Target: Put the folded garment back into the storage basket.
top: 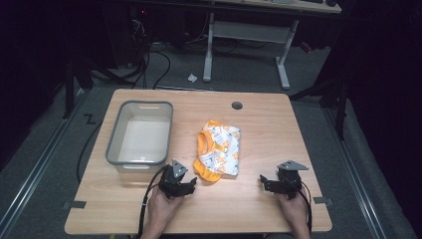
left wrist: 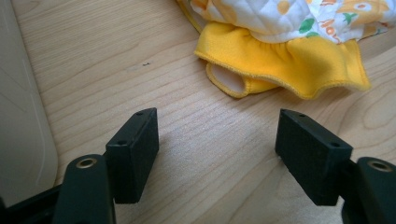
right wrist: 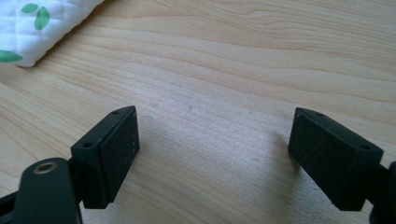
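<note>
A small folded garment [top: 219, 149], white quilted cloth with orange and green print and yellow-orange trim, lies in the middle of the wooden table [top: 259, 209]. My left gripper [top: 190, 185] rests just below its near-left corner, open and empty. In the left gripper view the yellow ruffled hem [left wrist: 280, 63] lies a short way beyond the left gripper [left wrist: 217, 140]. My right gripper [top: 263, 181] sits to the right of the garment, open over bare wood. In the right gripper view the right gripper [right wrist: 215, 140] stands wide apart, with a corner of the garment [right wrist: 37, 28] at top left.
A grey plastic bin [top: 140, 133], empty, stands at the table's left, and its pale wall [left wrist: 18, 116] shows beside the left jaw. A round cable hole [top: 237, 105] sits near the far edge. Beyond the table are a white desk frame [top: 246, 40] and floor cables.
</note>
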Action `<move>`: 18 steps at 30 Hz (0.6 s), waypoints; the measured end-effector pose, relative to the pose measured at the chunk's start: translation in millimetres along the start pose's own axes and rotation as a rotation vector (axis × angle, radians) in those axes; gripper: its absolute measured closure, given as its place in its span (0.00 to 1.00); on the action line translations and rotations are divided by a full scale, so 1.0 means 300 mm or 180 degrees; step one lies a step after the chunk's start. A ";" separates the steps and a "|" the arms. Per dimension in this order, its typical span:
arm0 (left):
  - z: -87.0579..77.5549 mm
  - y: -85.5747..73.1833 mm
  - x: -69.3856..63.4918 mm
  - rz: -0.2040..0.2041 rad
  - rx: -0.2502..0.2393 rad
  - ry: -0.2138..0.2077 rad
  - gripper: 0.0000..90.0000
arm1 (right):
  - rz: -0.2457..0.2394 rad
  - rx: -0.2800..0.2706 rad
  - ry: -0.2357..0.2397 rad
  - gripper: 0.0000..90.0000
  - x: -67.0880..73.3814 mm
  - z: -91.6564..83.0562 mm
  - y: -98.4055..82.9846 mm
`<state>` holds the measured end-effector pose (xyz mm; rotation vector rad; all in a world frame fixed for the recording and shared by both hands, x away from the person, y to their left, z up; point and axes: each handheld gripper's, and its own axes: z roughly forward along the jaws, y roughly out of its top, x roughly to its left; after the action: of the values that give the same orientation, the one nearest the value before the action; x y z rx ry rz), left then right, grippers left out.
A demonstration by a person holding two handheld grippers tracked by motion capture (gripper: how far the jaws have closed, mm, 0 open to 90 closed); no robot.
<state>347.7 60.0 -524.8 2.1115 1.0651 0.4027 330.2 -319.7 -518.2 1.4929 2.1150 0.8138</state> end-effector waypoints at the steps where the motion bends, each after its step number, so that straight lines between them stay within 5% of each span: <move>1: 0.000 0.000 0.000 0.0000 0.0000 0.0000 0.34 | 0.0000 0.0000 0.0000 0.18 0.000 0.000 0.000; 18: -0.001 -0.001 -0.001 -0.0011 -0.0002 0.0013 0.34 | -0.0003 -0.0005 -0.0002 0.18 0.000 0.000 0.000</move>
<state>347.2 60.1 -524.7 2.1089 1.0707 0.4060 330.2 -319.8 -518.3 1.4910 2.1140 0.8143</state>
